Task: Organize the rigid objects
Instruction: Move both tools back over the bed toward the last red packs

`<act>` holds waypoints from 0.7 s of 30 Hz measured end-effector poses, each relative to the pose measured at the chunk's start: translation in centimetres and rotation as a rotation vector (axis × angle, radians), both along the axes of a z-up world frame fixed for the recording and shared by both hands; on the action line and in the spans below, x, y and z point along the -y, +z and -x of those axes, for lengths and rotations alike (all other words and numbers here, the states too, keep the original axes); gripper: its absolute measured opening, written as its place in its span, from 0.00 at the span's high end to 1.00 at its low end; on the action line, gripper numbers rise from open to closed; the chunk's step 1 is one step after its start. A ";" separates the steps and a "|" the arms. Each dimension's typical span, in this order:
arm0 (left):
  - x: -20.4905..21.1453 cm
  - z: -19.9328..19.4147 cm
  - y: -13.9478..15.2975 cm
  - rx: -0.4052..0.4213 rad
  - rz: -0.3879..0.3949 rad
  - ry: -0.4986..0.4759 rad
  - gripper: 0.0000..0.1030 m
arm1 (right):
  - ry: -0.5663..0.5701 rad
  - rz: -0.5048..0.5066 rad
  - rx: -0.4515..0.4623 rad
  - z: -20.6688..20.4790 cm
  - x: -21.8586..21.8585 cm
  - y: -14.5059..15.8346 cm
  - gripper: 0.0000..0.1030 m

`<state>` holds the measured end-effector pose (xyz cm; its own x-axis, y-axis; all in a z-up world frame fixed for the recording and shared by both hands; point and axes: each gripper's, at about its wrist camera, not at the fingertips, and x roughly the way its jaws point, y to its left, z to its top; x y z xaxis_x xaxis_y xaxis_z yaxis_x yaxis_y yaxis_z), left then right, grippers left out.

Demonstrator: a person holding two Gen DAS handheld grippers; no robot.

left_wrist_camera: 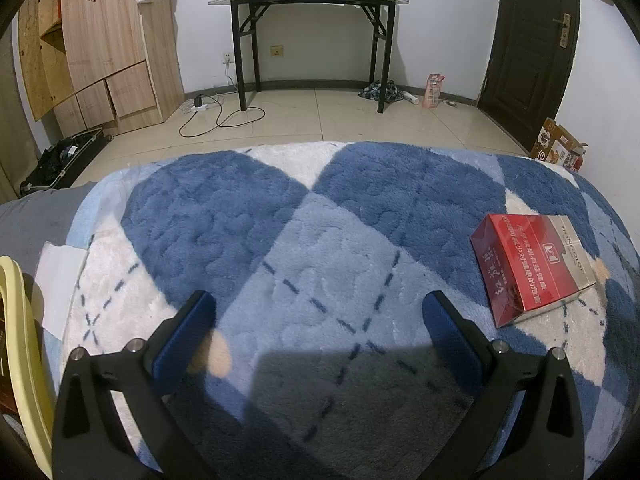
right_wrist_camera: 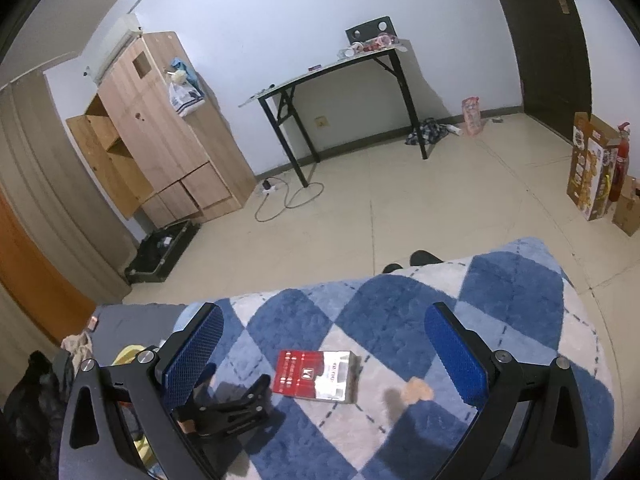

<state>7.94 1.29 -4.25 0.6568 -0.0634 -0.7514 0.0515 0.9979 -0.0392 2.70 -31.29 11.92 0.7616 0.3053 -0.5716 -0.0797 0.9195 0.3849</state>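
A red and silver carton (left_wrist_camera: 534, 268), flat, rectangular, glossy w/ white print on the red face, is lying on a fluffy blanket (left_wrist_camera: 320, 248). In the left wrist view it is sitting toward the blanket's right edge; in the right wrist view the same carton (right_wrist_camera: 316, 376) is resting mid-blanket, lengthwise across a pale diamond. The blanket is plush fleece w/ a diamond pattern in dark blue, light blue & white, crossed by dashed stitch lines, draping over a rounded surface.

A small peach-coloured lump (right_wrist_camera: 418, 394), soft-looking & irregular, is lying on the blanket just beside the carton, apart from it, nearer the right edge. A second peach lump (left_wrist_camera: 218, 354) is showing by the left gripper's left finger.

The left gripper (left_wrist_camera: 320, 312) is hovering over the blanket w/ its blue ribbed pads spread wide, nothing between them; the carton is sitting off to its right. In the right wrist view the left gripper is showing as a black frame at the carton's left. The right gripper (right_wrist_camera: 324, 324) is also spread wide & empty, w/ the carton lying below & between its fingers.

A pale yellow plastic rim (left_wrist_camera: 24, 344), curved like a basket edge, is showing at the blanket's left edge; contents can't be made out.
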 end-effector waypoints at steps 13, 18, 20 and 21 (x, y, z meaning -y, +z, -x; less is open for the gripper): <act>-0.1 0.0 0.0 -0.001 0.000 -0.001 0.00 | 0.003 0.002 -0.007 -0.1 0.1 -0.1 0.00; -0.1 0.0 0.0 -0.002 0.001 -0.001 0.00 | 0.001 0.000 -0.016 -0.2 0.3 -0.3 0.00; 0.0 0.0 0.0 -0.001 0.000 -0.001 0.00 | -0.005 0.003 -0.020 -0.4 0.3 -0.3 0.00; -0.1 0.0 0.1 -0.002 0.000 -0.001 0.00 | -0.004 0.004 -0.021 -0.4 0.4 -0.3 0.00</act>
